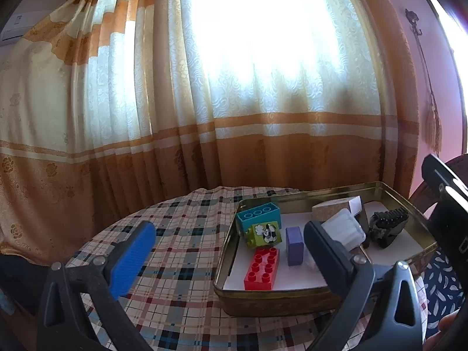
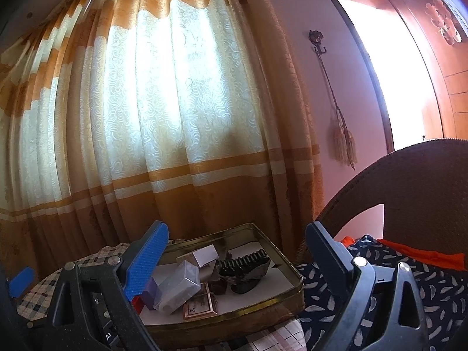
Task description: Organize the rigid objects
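Both claws hang wide open and empty: left claw (image 1: 231, 259) over the plaid table (image 1: 175, 234), right claw (image 2: 237, 259) above the tin tray (image 2: 288, 266). Every piece sits inside that tray. At six o'clock lies the red brick (image 1: 262, 268), which I judge light, stiff and studded, best pinched across its long smooth sides. Beyond, the purple block (image 1: 294, 245) looks easy, while the clear plastic case (image 2: 178, 289) may slip.
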Motion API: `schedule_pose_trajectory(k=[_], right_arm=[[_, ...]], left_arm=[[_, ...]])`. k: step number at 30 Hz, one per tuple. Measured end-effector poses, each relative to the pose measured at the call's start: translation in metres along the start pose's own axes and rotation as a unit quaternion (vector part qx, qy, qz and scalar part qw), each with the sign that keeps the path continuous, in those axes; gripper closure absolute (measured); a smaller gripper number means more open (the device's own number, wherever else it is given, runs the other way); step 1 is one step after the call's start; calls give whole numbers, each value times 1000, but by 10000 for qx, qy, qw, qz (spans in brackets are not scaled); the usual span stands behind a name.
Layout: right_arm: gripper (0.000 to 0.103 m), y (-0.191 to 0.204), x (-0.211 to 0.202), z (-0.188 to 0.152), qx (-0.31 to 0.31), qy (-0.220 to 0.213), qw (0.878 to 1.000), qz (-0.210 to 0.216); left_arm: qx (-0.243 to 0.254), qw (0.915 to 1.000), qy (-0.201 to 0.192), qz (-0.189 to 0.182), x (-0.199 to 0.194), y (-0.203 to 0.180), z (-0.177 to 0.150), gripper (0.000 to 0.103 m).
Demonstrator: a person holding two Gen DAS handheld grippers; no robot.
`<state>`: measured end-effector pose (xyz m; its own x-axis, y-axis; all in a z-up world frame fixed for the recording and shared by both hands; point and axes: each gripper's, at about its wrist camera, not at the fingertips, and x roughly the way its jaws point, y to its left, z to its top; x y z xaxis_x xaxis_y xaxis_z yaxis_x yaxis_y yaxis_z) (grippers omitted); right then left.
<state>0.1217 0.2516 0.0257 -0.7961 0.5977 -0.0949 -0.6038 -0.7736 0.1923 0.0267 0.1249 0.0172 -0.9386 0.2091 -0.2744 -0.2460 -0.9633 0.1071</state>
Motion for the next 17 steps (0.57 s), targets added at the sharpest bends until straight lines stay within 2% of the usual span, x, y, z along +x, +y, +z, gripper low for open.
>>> schedule_pose_trajectory(k=[8, 17], right_arm=[[6, 1, 1, 0, -40, 27, 10000, 8], [6, 2, 2, -1, -64, 37, 10000, -1]], left_arm=[[-184, 9993, 307, -76, 12, 8, -1, 0], [-181, 9994, 286, -101, 10, 6, -2, 0]])
